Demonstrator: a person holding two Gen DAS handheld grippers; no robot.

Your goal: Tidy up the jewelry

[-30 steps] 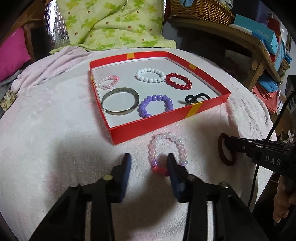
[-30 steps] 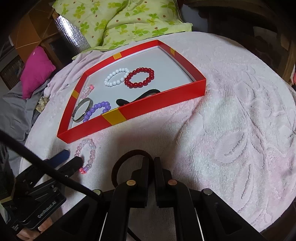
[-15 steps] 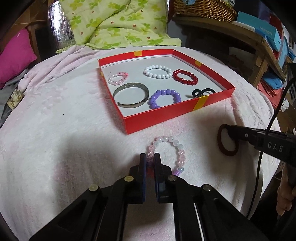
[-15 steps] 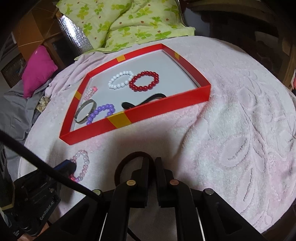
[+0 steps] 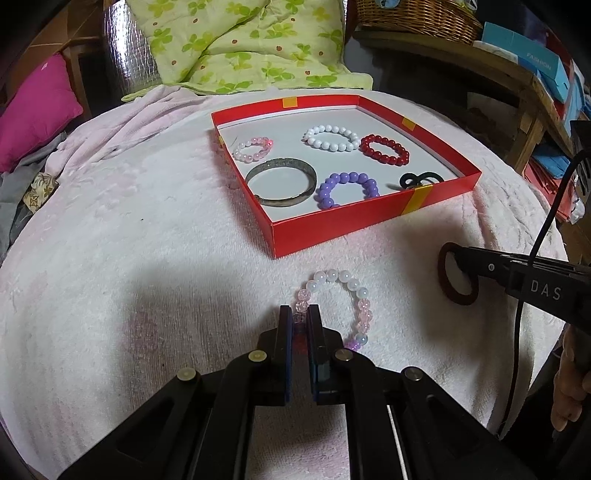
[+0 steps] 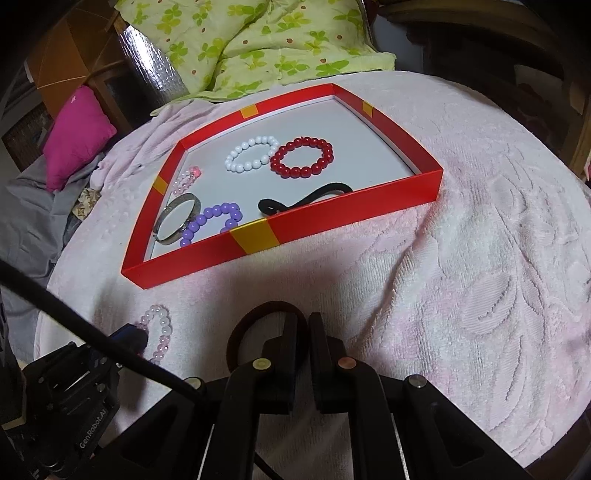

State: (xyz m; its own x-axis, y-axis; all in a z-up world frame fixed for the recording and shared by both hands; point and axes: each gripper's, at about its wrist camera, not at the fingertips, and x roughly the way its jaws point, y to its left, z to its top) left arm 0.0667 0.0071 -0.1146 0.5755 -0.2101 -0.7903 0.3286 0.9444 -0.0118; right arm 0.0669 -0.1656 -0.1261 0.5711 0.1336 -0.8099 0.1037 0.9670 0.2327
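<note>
Showing only leftward: wicker basket (image 5: 417, 16), blue boxes (image 5: 532, 59).

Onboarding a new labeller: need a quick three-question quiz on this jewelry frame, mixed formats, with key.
1. True or false: the red tray holds six pieces.
2. What is the left gripper shut on? A) purple bead bracelet B) pale pink-and-white bead bracelet C) metal bangle
3. Fill in: the right gripper is shut on a dark ____ hair tie lying on the pink towel.

Key: 1 true (small pink, white, red and purple bracelets, bangle, black hair tie). 2 B. 3 brown.
</note>
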